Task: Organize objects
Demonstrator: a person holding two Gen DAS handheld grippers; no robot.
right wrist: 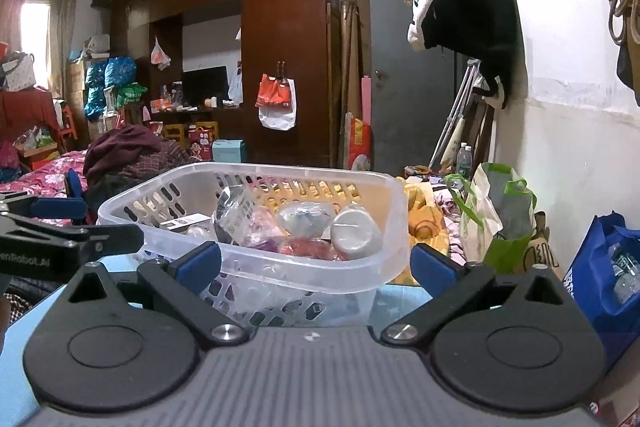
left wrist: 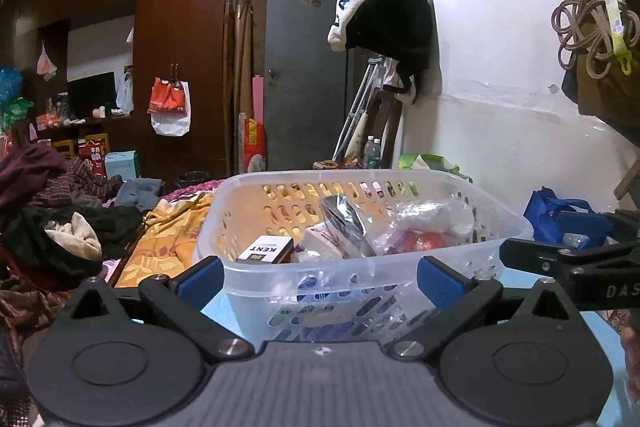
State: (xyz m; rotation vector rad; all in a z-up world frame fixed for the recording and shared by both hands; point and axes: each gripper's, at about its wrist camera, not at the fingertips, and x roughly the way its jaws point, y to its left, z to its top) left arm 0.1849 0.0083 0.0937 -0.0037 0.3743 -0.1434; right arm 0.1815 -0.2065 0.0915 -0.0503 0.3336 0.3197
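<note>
A clear plastic basket (left wrist: 360, 183) (right wrist: 256, 169) stands on a light blue table just ahead of both grippers. Inside it lie a KENT cigarette pack (left wrist: 266, 250), a silver pouch (left wrist: 344, 219), clear bags with red contents (left wrist: 416, 241) and a round white jar (right wrist: 354, 231). My left gripper (left wrist: 320, 277) is open, its blue pads spread to either side of the basket's near wall, holding nothing. My right gripper (right wrist: 316, 263) is open too, facing the basket's near right corner. Each gripper's black frame shows at the other view's edge.
A bed piled with clothes (left wrist: 60, 219) lies left of the table. A green-and-white bag (right wrist: 496, 215) and a blue bag (right wrist: 604, 267) stand to the right by the white wall. A wardrobe (right wrist: 280, 47) and grey door (left wrist: 304, 67) are far behind.
</note>
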